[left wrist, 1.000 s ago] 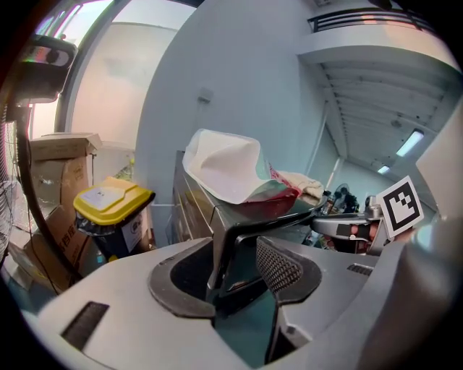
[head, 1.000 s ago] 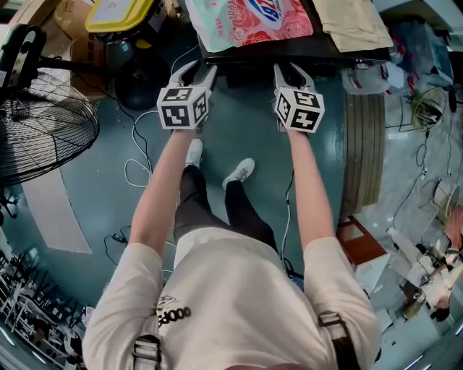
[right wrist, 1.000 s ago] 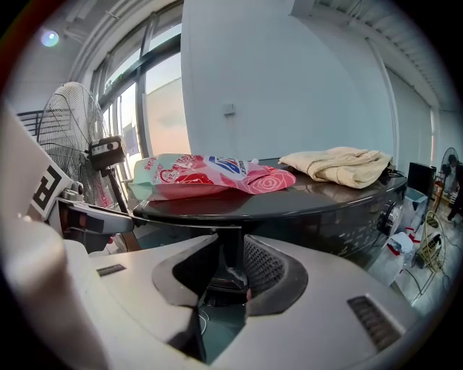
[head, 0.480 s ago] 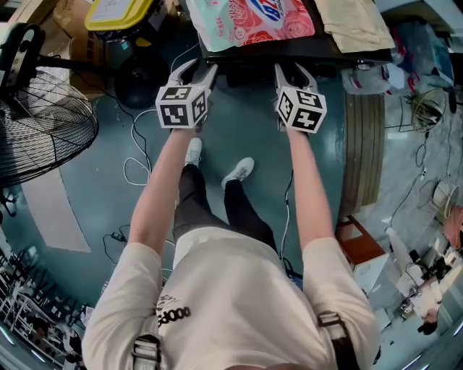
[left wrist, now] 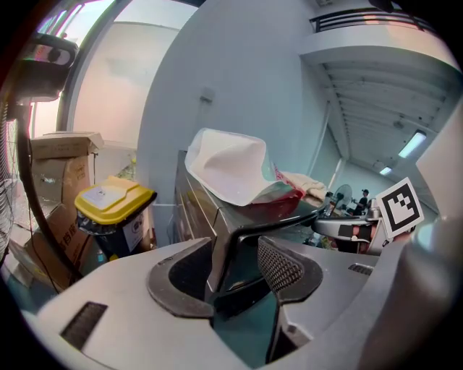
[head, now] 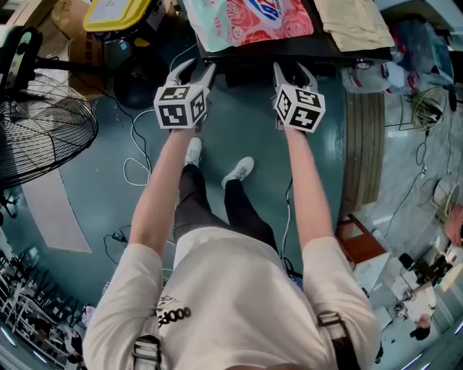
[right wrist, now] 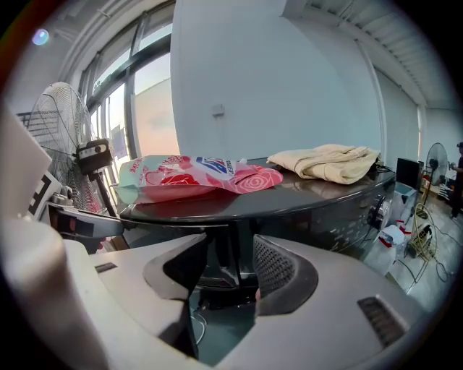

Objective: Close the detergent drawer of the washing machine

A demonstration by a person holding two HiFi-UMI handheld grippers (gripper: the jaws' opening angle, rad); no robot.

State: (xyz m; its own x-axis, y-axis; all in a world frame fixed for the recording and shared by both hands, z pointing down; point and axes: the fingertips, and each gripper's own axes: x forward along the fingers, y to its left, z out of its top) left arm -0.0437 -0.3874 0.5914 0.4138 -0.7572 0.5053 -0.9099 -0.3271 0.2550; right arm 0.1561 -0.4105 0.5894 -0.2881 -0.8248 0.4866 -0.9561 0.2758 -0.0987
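Note:
A dark washing machine stands at the top of the head view, and I hold both grippers against its front upper edge. My left gripper is open after widening slightly; the machine's left front corner stands between its jaws, untouched by the pads. My right gripper has just been opening. Its jaws straddle the dark front panel under the lid without pressing on it. I cannot make out the detergent drawer's outline on that panel.
A pink detergent bag and a beige cloth lie on the machine. A floor fan, a yellow-lidded bin, floor cables and a ribbed roll stand around. My feet are below the grippers.
Both grippers stay at the machine's front edge. The right gripper's fingers stand slightly wider apart than before.

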